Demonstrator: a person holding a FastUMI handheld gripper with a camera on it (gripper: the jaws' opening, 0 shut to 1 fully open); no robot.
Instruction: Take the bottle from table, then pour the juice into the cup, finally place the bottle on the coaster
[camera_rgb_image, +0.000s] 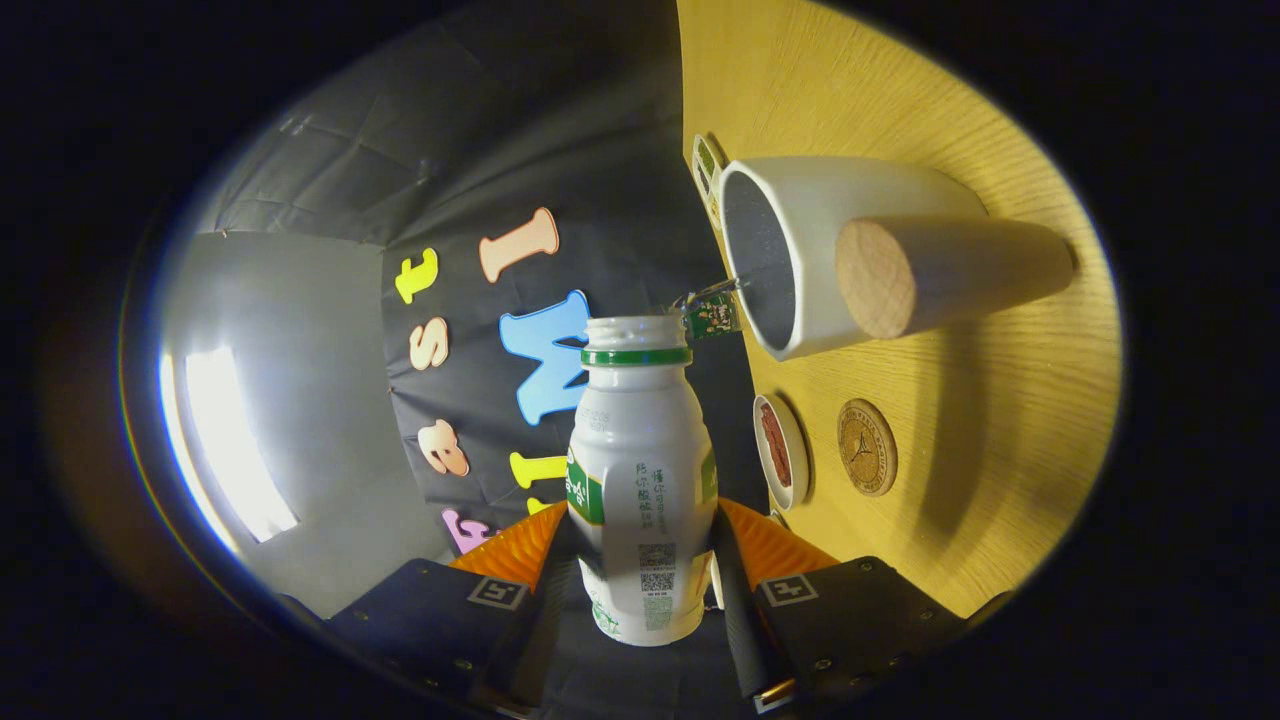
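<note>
Gripper (642, 560) pinching uncapped white bottle (640, 470) between both fingers, holding its mouth just beside white cup (800, 250); cork coaster (867, 447) lying beyond on wooden table (1000, 480).

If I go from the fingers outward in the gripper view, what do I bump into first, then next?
Gripper, shut on the white bottle → bottle's open mouth → white cup with its wooden handle.

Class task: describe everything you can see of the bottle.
The bottle is small, white and plastic-looking, with green printed labelling and a green ring under its open, capless threaded neck. It is held between the fingers, which press on both its sides. The view is rolled sideways, and its mouth points toward the white cup on the wooden table.
</note>
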